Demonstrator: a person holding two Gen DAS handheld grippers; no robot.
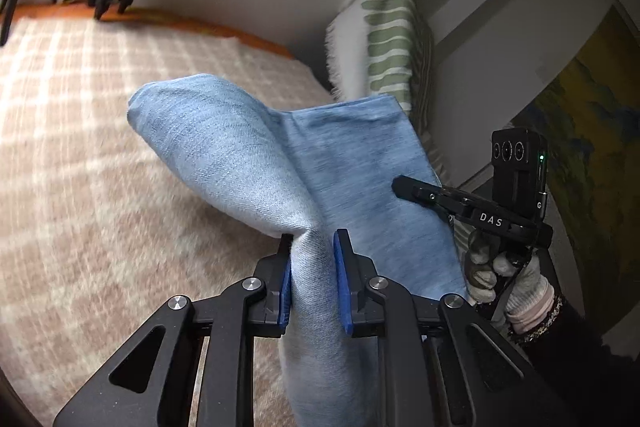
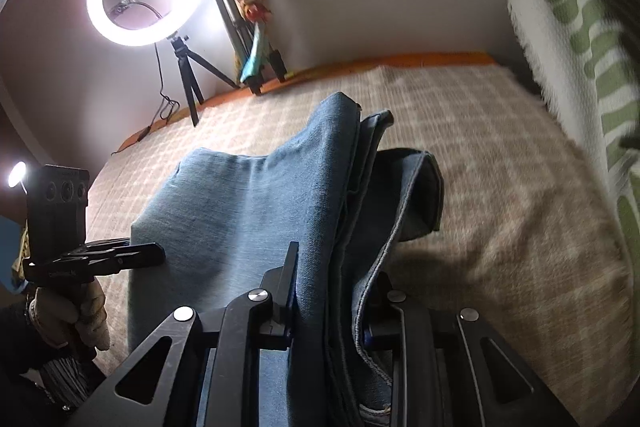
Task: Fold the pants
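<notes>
While pinching pants (image 1: 256,163) | left hand-held gripper (image 1: 312,267), right hand-held gripper (image 2: 332,291) | right fingertips hidden

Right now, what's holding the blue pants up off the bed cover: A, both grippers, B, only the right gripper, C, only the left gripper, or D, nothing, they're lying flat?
A: the left gripper pinches a bunched fold of the pants, and the right gripper clamps a stack of layers, above the bed cover.

soft matt blue denim pants (image 1: 248,163), fuzzy woven checked blanket (image 1: 80,131), matt black plastic left gripper (image 1: 312,259) with blue pads (image 1: 343,279)
</notes>
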